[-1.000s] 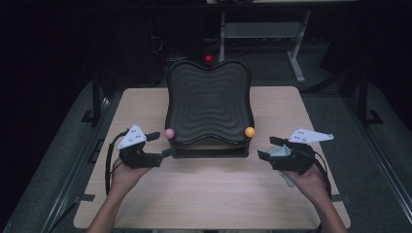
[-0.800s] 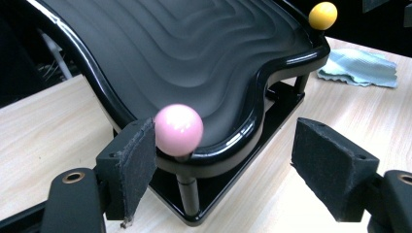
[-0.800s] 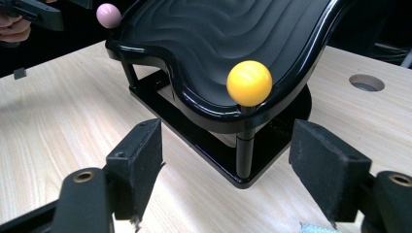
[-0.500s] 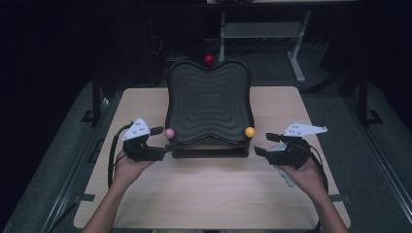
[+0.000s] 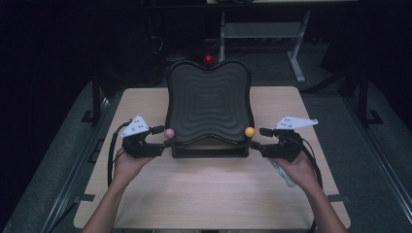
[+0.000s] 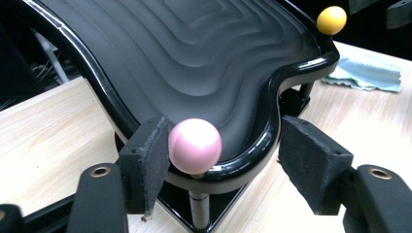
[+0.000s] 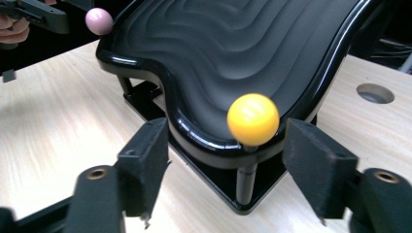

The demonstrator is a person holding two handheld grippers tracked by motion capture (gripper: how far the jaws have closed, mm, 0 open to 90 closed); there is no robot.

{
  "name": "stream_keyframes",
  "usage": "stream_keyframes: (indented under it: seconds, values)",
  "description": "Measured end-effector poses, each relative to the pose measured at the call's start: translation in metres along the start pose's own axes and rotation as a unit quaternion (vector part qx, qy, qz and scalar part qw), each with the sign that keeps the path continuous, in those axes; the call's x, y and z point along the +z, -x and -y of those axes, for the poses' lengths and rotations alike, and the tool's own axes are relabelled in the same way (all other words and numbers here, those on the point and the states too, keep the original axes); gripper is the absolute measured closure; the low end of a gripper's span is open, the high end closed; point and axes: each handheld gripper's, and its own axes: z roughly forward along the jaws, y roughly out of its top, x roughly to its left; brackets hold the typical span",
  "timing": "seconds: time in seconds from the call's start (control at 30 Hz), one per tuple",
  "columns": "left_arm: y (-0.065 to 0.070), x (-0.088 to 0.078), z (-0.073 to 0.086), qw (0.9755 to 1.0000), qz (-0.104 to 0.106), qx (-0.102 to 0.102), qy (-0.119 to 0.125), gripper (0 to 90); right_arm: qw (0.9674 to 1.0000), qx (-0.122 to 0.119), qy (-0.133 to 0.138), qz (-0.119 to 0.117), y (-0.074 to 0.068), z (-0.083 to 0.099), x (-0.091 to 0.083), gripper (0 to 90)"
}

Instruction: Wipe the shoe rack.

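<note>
Both grippers have closed in on the wavy black tray (image 5: 209,104) since a second ago. Left gripper (image 6: 221,148) is open around the pink knob (image 6: 195,145) at 7 o'clock, one pad touching; right gripper (image 7: 227,160) gapes around the yellow knob (image 7: 253,119) at 5 (nothing clamped). Uneven closing could tip the tray.

We see the tray (image 5: 209,104) standing on its base (image 5: 209,152) at the middle of the table (image 5: 204,194). At its near left corner sits one knob (image 5: 169,133), between the left gripper's (image 5: 163,137) jaws and touching one pad. At the near right corner sits the other knob (image 5: 249,131), between the right gripper's (image 5: 260,139) jaws. A third knob (image 5: 209,59) stands behind the tray. A cloth (image 6: 367,73) lies right of the base.
</note>
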Motion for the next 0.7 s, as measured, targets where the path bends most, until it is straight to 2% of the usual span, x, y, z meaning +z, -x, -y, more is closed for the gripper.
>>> stream_keyframes:
  seconds: [0.33, 0.57, 0.7]
  values:
    - [-0.007, 0.005, 0.001, 1.0000, 0.006, 0.004, -0.003, 45.5, 0.9997, 0.007, -0.014, 0.020, 0.003, -0.001, 0.013, 47.0]
    - [-0.012, 0.011, -0.001, 0.9999, 0.006, 0.004, -0.014, 47.0, 0.9995, 0.010, -0.017, 0.025, 0.004, -0.001, 0.016, 52.5]
    - [-0.013, 0.015, 0.000, 0.9998, 0.011, 0.003, -0.015, 51.4, 0.9993, 0.010, -0.017, 0.030, 0.005, -0.001, 0.018, 56.0]
